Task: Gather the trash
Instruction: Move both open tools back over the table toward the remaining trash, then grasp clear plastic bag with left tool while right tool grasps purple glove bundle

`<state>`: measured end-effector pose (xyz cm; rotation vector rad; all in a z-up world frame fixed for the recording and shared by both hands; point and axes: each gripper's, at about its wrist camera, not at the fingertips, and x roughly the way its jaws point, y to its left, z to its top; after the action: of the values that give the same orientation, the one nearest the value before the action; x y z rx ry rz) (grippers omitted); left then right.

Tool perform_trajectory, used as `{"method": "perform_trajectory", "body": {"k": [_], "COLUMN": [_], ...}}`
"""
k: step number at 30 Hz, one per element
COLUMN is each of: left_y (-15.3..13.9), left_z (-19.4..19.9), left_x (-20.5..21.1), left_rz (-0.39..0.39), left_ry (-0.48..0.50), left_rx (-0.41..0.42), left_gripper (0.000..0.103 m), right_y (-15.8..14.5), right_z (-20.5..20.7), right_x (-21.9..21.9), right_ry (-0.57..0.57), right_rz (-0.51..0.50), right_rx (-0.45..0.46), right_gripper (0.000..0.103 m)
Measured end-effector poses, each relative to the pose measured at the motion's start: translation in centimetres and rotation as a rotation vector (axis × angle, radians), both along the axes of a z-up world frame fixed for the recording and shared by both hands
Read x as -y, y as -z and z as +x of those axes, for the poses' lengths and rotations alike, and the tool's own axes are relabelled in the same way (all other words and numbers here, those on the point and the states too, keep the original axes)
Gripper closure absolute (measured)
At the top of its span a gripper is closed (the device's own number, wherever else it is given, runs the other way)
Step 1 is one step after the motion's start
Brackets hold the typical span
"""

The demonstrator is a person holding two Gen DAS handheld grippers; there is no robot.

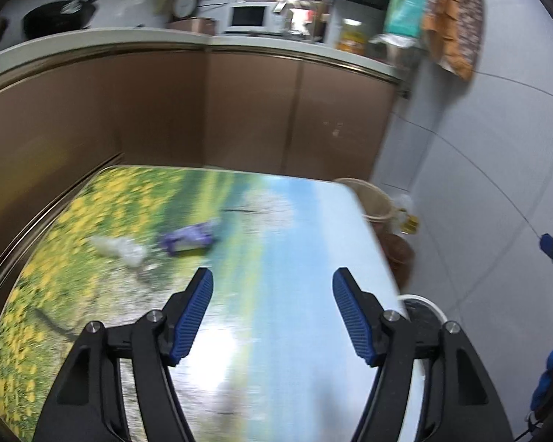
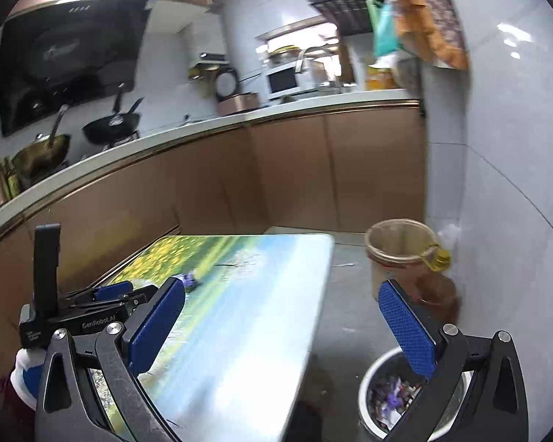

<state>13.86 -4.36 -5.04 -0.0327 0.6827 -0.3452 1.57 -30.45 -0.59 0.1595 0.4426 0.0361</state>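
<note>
- The left gripper [image 1: 272,280] hangs above the table [image 1: 302,228], its 2 blue-padded fingers [image 1: 193,316] spread wide apart with nothing between them.
- The right gripper [image 2: 282,293] is also spread wide and holds nothing; it sits over the table's right edge and the floor beside it.
- The table top [image 2: 261,294] carries a printed landscape of yellow flowers, green and blue sky, and both views of it are motion-blurred.
- 2 pieces of trash lie on the table ahead of the left gripper: a purple wrapper [image 1: 190,237] and, just beside it to the left, a crumpled clear plastic piece [image 1: 120,248] (the blur hides whether they touch).
- In the right wrist view only a bit of the purple wrapper [image 2: 190,279] shows past the left finger's tip.
- A round trash bin [image 2: 372,383] stands on the floor right of the table, below the right gripper's right finger, with purple and mixed scraps inside.
- Farther back, near the white tiled wall [image 2: 505,221], stands a tan bucket [image 2: 398,246] with a yellow-capped bottle [image 2: 440,258] just beside it.
- Brown kitchen cabinets [image 1: 239,110] under a counter run behind the table.
</note>
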Motion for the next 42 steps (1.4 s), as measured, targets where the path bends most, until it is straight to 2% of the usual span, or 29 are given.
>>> {"method": "perform_trajectory", "body": {"k": [8,15,18,25,30,33,40,41,42], "left_y": [3.0,6.7,8.1,9.7,10.6,11.0,11.1,11.1,11.1], "left_z": [5.1,12.3,14.5,17.5,18.4,18.5,18.5,18.4,18.3], "left_x": [-7.8,-12.4,-12.6,-12.2,-12.7,-12.8,-12.8,-12.9,-13.0], "left_rz": [-0.025,-0.059,-0.056,-0.021,-0.021,-0.022,-0.018,-0.021,-0.025], "left_ry": [-0.204,-0.362,-0.378,-0.385,-0.367,-0.351,-0.327,-0.326,-0.326], "left_rx": [-0.088,-0.223,-0.257,-0.267,-0.279,-0.273,-0.254,-0.252,-0.251], "left_gripper": [0.035,0.034,0.034,0.036,0.053,0.059,0.067,0.068,0.068], "right_y": [1.4,5.5,7.5,11.2,12.5,13.0,15.0,15.1,15.3], "right_z": [6.2,14.0,16.9,22.6,25.8,27.6,30.4,30.5,30.7], "right_x": [-5.0,-9.3,-11.2,-16.4,-19.8,-21.0,-23.0,-22.9,-23.0], "right_ry": [-0.173,-0.307,-0.361,-0.486,-0.586,-0.629,-0.697,-0.7,-0.707], "right_rz": [-0.046,-0.091,-0.114,-0.156,-0.224,-0.257,-0.339,-0.344,-0.349], "right_rx": [-0.055,-0.153,-0.188,-0.247,-0.257,-0.264,-0.308,-0.312,-0.321], "right_gripper": [0.0,0.0,0.0,0.0,0.0,0.0,0.0,0.003,0.01]}}
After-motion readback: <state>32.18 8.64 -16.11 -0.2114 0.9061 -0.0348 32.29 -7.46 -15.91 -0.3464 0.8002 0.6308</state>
